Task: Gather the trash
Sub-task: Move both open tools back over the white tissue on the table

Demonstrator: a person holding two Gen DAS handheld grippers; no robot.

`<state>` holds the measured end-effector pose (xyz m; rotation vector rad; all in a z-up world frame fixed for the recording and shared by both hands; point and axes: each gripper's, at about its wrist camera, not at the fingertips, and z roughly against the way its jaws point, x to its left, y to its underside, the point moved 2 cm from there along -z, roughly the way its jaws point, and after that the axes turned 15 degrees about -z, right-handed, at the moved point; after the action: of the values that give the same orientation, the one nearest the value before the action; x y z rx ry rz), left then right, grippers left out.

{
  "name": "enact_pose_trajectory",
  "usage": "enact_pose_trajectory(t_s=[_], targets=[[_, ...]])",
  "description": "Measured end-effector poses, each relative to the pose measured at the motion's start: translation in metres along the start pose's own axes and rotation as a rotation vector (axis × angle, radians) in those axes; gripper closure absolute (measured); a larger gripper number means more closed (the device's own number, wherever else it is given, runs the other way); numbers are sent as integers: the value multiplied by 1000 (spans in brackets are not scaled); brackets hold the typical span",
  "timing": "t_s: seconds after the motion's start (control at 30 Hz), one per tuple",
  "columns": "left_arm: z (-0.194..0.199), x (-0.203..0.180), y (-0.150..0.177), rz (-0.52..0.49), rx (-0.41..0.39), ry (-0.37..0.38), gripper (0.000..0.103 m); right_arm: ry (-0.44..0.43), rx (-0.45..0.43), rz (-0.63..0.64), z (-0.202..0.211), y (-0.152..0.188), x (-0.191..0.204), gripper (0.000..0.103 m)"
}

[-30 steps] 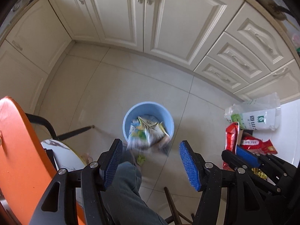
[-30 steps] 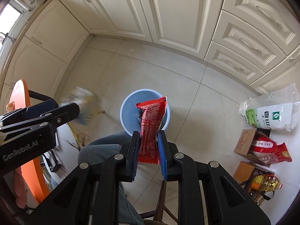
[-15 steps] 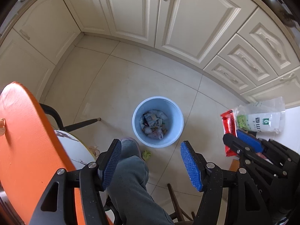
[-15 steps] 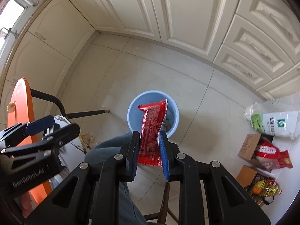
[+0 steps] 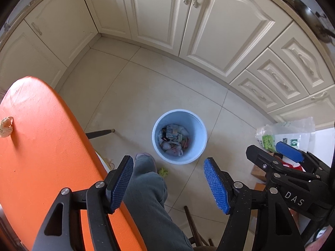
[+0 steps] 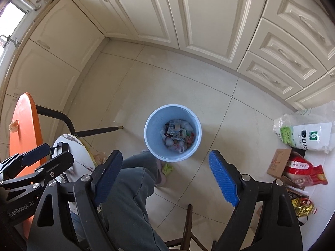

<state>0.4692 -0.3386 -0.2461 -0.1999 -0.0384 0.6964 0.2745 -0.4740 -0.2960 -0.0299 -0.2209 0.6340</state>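
Observation:
A light blue bin stands on the tiled floor, holding several wrappers. My left gripper is open and empty, high above the floor on the near side of the bin. My right gripper is open and empty, also above and short of the bin. A crumpled paper scrap lies on the orange table at the left. A small yellow-green scrap lies on the floor just in front of the bin.
The person's grey trouser leg and slipper reach toward the bin. Cream cabinets line the back. A rice bag, red bag, cardboard box and oil bottle sit at the right.
My right gripper opened and the red wrapper it held has left it. The left gripper's dropped packet has settled in the bin. Both grippers have risen and pulled back from the bin.

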Motion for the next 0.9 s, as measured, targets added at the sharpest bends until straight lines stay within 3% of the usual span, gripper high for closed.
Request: enact_pose_trajectory(t_s=[0.2,0.4,0.57,0.9], targets=[[26,4,22,-8,-42,12,37,0,-34,-4,21,11,-2,17],[68,22,64,14,-101,2,37,-24,-87,16,51,26,14,17],[107,52,112,86,-163,-48,37,-33,-111,84,68,49,50,17],[157,132,217,263,-224,-58,33,-57,-103,261,70,103,151,16]])
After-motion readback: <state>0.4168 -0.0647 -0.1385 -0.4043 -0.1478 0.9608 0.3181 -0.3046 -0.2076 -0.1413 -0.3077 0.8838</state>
